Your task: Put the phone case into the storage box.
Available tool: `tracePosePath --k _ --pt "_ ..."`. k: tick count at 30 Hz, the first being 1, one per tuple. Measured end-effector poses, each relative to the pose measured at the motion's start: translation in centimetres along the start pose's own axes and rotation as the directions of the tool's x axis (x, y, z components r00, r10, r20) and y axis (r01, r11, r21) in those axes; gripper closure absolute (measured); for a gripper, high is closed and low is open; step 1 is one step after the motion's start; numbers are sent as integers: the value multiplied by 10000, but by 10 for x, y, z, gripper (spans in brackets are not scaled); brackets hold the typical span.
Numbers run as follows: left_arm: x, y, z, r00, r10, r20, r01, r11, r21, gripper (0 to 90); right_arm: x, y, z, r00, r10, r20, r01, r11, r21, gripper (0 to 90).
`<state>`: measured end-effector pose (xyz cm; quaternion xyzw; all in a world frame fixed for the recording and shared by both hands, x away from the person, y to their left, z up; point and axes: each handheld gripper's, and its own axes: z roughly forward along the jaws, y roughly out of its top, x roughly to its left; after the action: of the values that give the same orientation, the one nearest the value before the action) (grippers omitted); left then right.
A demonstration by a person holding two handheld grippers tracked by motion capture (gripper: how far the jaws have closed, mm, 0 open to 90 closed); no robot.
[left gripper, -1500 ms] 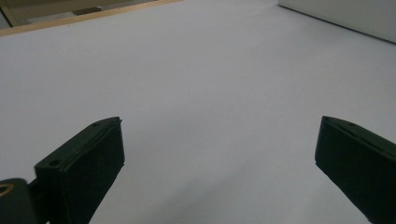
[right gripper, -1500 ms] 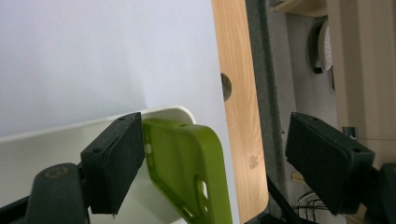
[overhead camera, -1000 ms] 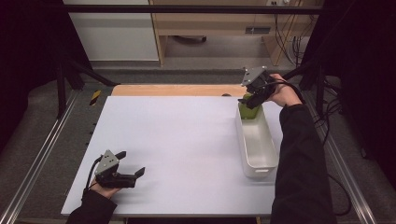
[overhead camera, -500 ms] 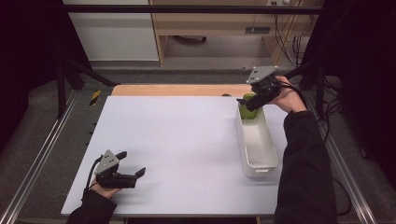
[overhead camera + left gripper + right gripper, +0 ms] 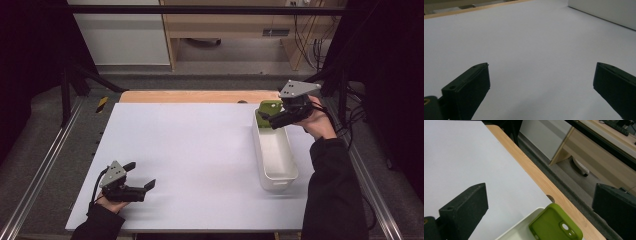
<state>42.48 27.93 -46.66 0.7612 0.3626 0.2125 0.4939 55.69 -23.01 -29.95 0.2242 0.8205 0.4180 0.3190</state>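
Phone case in bin; right tongs empty above it.

We see the green phone case leaning in the far end of the white bin, right of centre in the high view; in the right gripper view it sits at bottom centre. Right tongs hover just over it, jaws wide, gripping nothing. Left tongs rest at lower left on the white surface, jaws spread, empty. We judge placement done; only withdrawal is left.
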Motion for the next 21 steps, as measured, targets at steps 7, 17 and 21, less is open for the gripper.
tracePosePath --k 7,17,21 --pt "1 0 -2 10000 38 -4 -38 10000 -57 4 13 -11 -21 9961 862 192 -847 9939 -709 9" --pt "1 0 -3 10000 92 5 -92 9998 -177 4 35 -31 -42 9876 1569 71 -1524 9679 -1998 8" --pt "1 0 -4 9999 114 33 -113 9997 -206 4 48 -40 -48 9851 1709 -172 -1702 9574 -2332 7"
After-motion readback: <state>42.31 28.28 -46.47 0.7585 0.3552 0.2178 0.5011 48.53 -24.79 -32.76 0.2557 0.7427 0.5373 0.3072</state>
